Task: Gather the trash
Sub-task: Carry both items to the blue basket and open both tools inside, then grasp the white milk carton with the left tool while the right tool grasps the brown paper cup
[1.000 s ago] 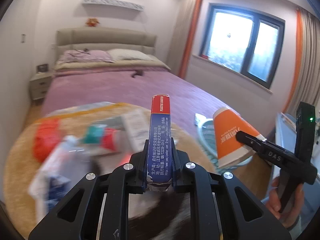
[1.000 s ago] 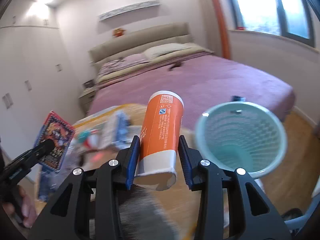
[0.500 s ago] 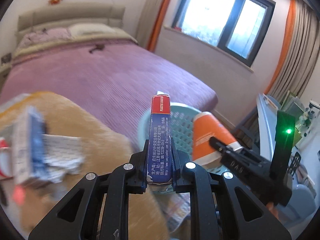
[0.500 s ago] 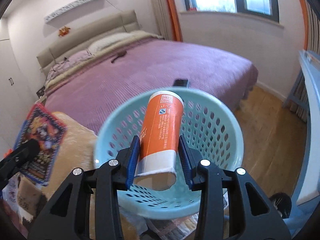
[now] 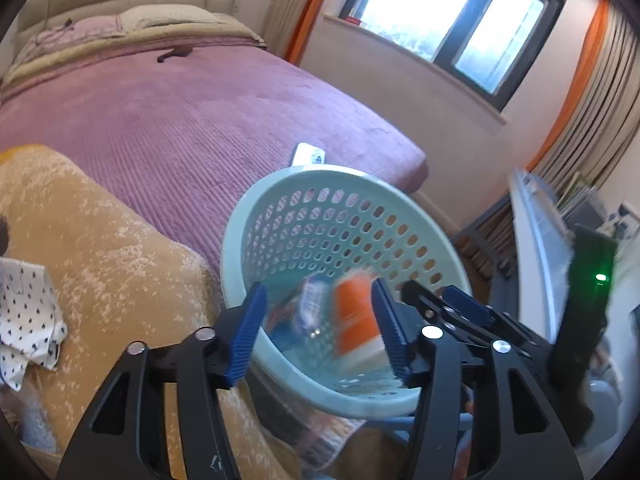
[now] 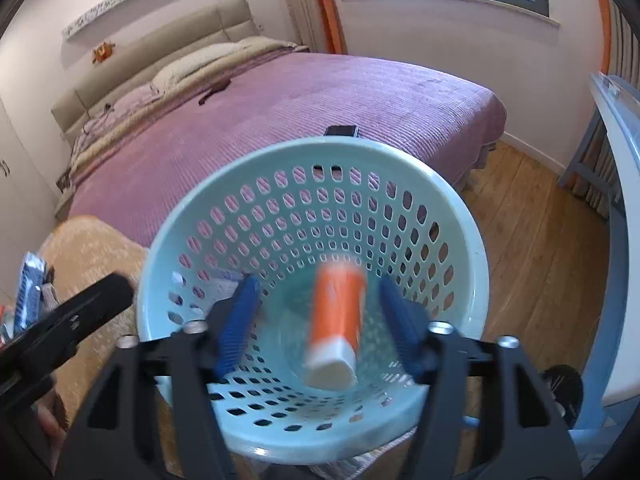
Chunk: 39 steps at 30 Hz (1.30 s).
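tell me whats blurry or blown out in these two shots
Right wrist view: the orange tube is motion-smeared between the open right gripper; the basket rim stays sharp. Left wrist view: tube and a blurred packet smear between the open left gripper; the window is blown out. Both views bend at the edges.

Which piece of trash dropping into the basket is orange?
The orange tube, between the right gripper fingers inside the teal basket; the other piece is a bluish blur.

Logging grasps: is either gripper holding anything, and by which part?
Nothing. Left gripper and right gripper are open; the orange cup sits blurred, unclamped, inside the basket.
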Tool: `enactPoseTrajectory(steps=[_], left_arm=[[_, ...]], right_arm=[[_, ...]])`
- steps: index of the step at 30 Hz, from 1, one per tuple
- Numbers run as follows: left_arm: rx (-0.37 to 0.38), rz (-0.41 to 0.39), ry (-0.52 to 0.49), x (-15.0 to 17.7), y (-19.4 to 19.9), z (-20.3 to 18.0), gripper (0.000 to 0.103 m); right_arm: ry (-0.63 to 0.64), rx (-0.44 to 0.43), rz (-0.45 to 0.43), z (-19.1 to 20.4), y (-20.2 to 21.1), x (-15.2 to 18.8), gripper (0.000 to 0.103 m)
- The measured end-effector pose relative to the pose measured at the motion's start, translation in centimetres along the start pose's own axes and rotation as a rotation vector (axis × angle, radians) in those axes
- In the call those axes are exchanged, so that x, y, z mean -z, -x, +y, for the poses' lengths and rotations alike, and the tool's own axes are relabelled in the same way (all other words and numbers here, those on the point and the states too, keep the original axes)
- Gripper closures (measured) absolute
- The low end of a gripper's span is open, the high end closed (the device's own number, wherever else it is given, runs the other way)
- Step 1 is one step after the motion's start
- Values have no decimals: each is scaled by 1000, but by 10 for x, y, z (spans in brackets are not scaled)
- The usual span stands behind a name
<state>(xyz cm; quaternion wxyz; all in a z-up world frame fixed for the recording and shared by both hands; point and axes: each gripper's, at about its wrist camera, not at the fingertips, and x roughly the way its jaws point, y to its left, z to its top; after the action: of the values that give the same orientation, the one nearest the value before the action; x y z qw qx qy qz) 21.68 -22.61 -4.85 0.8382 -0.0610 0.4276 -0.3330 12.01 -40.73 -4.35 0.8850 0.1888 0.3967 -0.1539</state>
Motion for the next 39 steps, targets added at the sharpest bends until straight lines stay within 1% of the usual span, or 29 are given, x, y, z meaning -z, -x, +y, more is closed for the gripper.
enactPoseTrajectory(steps=[1, 3, 5, 7, 9, 11, 13, 16, 17, 19, 22, 23, 24, 26, 28, 31, 32, 33, 35, 36, 37, 39], left_arm=[[1, -18, 4, 2, 9, 2, 43], [-5, -43, -1, 0, 23, 2, 42], [-14, -64, -7, 5, 42, 4, 42], [-24, -86, -17, 11, 61, 6, 42], [-45, -106, -29, 19, 80, 7, 42], [-72, -126, -42, 30, 104, 10, 42], [-110, -146, -54, 45, 130, 16, 42], [-160, -178, -37, 70, 172, 30, 39], [-191, -193, -27, 81, 187, 37, 39], [-248, -219, -1, 96, 213, 50, 39], [-358, -274, 90, 123, 259, 79, 38], [-395, -285, 107, 128, 268, 85, 38], [-453, -297, 130, 137, 281, 95, 38], [-515, -317, 173, 148, 302, 115, 38], [-555, -319, 231, 159, 318, 136, 37], [-581, -324, 288, 168, 331, 159, 37], [-581, -325, 295, 169, 333, 162, 35], [-569, -322, 303, 170, 334, 167, 28], [-558, -319, 331, 174, 337, 179, 24], [-536, -313, 339, 174, 337, 184, 21], [-518, -305, 345, 176, 335, 188, 21], [-490, -289, 363, 179, 331, 198, 20]], right_arm=[[4, 7, -10, 1, 1, -1, 39], [24, 17, -39, 8, 4, -4, 38], [42, 14, -54, 16, 4, -7, 32], [63, 29, -72, 28, 0, -9, 28], [91, 53, -95, 39, -6, -10, 27], [130, 91, -124, 54, -15, -9, 27], [167, 137, -129, 65, -29, -7, 27], [202, 217, -161, 75, -39, -7, 27], [214, 234, -165, 79, -41, -8, 27], [225, 240, -147, 83, -44, -10, 27], [214, 243, -131, 84, -42, -8, 27], [214, 243, -129, 84, -40, -5, 27], [208, 235, -124, 84, -36, -2, 27], [190, 191, -119, 83, -25, 4, 27], [200, 187, -121, 86, -18, 13, 27], [223, 209, -103, 91, -22, 21, 27], [222, 203, -94, 90, -21, 20, 27], [215, 197, -94, 89, -17, 20, 27], [199, 198, -140, 91, 5, 17, 27], [197, 195, -164, 93, 17, 17, 27], [196, 171, -182, 97, 32, 18, 27], [200, 79, -192, 109, 62, 24, 27]])
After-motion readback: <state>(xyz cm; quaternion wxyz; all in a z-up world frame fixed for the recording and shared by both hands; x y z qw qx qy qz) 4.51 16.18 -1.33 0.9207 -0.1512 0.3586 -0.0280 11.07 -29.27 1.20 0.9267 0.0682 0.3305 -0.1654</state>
